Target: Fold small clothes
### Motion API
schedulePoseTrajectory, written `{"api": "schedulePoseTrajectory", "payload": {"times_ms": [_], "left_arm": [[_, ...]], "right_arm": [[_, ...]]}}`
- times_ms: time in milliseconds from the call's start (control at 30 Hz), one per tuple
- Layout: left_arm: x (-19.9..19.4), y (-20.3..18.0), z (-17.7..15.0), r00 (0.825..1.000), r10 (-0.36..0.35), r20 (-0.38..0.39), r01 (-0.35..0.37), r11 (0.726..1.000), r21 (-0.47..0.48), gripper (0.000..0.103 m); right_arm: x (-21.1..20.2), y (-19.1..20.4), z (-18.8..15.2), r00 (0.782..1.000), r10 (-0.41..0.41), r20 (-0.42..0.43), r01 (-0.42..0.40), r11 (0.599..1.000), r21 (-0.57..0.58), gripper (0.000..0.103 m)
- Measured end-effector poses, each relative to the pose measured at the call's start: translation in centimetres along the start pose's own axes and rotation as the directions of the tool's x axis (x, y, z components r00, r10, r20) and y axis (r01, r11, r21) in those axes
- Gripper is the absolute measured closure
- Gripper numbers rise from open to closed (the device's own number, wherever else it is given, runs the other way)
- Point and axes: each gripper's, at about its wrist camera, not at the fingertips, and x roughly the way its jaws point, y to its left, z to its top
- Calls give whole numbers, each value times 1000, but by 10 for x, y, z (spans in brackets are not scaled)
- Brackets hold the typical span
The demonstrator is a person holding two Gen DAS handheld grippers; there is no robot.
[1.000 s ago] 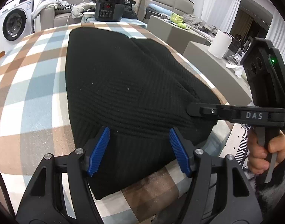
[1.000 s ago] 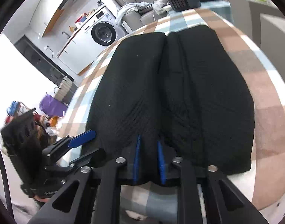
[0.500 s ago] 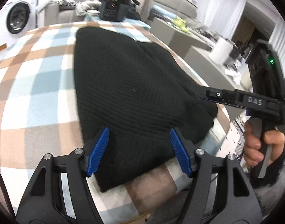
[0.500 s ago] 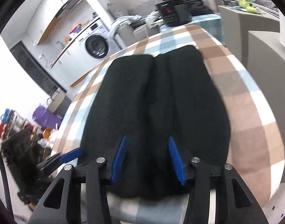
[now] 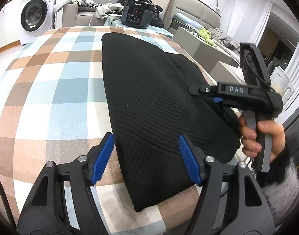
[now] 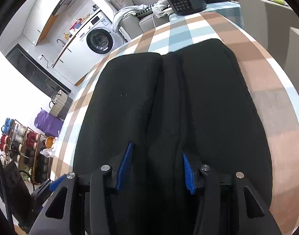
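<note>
Black ribbed knit garment [image 5: 159,105] spread lengthwise on the checked brown, blue and white tabletop [image 5: 51,82], near hem close to the front edge, far end reaching toward the middle. Already doubled inward along its length, judging from the right wrist view: two long panels lying side by side with a seam-like valley running down the centre [image 6: 169,107]. Probably laid this way so the near hem can be lifted and carried over toward the far end for a crosswise fold.

Left tongs [image 5: 147,158] spread wide, blue ribbed pads either side of the near left corner of the knit, gripping nothing; left pad over bare cloth-covered tabletop, right pad over the fabric. Positioned, it seems, to come down on that corner.

Right tongs [image 6: 156,166] parted to a moderate gap, straddling the central valley low over the near hem, holding nothing. Seen from the left wrist view, held level by a bare hand [image 5: 261,135] at the garment's right edge, fingers wrapped round the grey trigger handle. Two tools at matching spots along one hem suggests a symmetrical lift.

Readable writing: "DAS" in raised letters on the side of the right tool [image 5: 236,89]; "SUPOR" on the black push-button cooker [image 5: 136,13] beyond the far end. Small label on the white front-loading washing machine [image 5: 32,17], too small to read.
</note>
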Motion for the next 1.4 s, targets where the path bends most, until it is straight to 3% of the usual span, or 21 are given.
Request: {"api": "schedulePoseTrajectory", "payload": {"times_ms": [33,100,167,267,367,467,633,767,800,1033,1400], "left_arm": [[1,0,1,1000,-3,0,3,1000,0,38],[3,1,3,1000,-3,1,3,1000,-2,38],[3,0,3,1000,-6,1,6,1000,-4,38],[1,1,5,1000,-5,8,5,1000,-9,38],[-2,1,7,1000,-8,18,8,1000,-18,38],[-3,2,8,1000,-9,16,9,1000,-17,38],[1,0,6,1000,1,1,-1,1000,-15,38],[-1,3,3,1000,4,3,-4,1000,-17,38],[-1,4,2,1000,4,2,-4,1000,-21,38],[3,6,0,1000,-4,-5,3,999,-36,38],[-6,-4,-5,1000,-7,5,7,1000,-19,38]], "right_arm": [[3,1,3,1000,-1,-1,1,1000,-11,55],[8,6,6,1000,-4,-7,3,999,-49,81],[10,17,9,1000,9,-1,-9,994,-107,95],[-5,37,10,998,-28,62,40,978,-203,97],[-27,42,14,991,-63,118,88,973,-215,97],[-22,32,15,983,-141,116,163,966,-203,97],[-2,3,11,994,-105,21,106,990,-87,92],[-30,-7,-8,999,-7,32,8,999,-39,62],[-39,-10,-17,999,17,35,-16,999,-32,60],[-65,-18,-66,998,21,52,-21,1000,-1,60],[-84,-21,-83,997,18,73,-18,1000,-1,57]]}}
